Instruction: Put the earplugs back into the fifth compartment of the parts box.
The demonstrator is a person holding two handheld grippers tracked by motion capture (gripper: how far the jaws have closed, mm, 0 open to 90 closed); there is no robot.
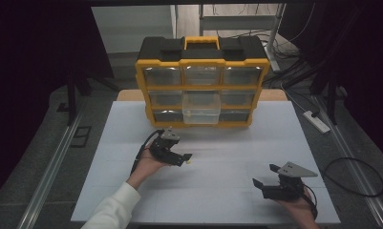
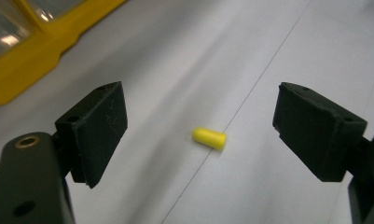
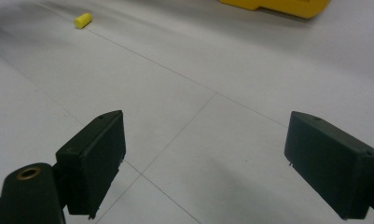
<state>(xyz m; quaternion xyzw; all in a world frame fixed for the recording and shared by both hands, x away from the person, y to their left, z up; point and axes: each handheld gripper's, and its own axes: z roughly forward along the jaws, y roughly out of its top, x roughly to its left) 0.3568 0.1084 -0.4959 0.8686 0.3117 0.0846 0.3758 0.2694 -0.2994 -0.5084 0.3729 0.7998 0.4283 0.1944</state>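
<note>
The left tool stands nearest in its own view, its 2 black jaws spread wide with nothing pressed between them. Between the jaws, a little beyond their tips, a small yellow plug lies on its side on the white bench, touching neither jaw and resting just beside a thin seam line in the bench top. At 10 o'clock in that view shows a corner of the yellow drawer cabinet.

In the high view the left tool sits left of the bench's middle, held in a hand with a white sleeve, and points toward 3 o'clock; the plug is a tiny yellow spot right at its tips. The right tool is at 5 o'clock on the bench, well apart from the plug, with a grey 3-cornered plate on top and its jaws pointing toward 10 o'clock. Its jaws are also spread wide and grip nothing; in its own view the right tool has bare bench between the jaws, and the plug lies far off at 11 o'clock.

The cabinet stands at 12 o'clock on the bench, with 3 rows of clear drawers and a black top. One clear drawer in its middle column is pulled out toward the person.
</note>
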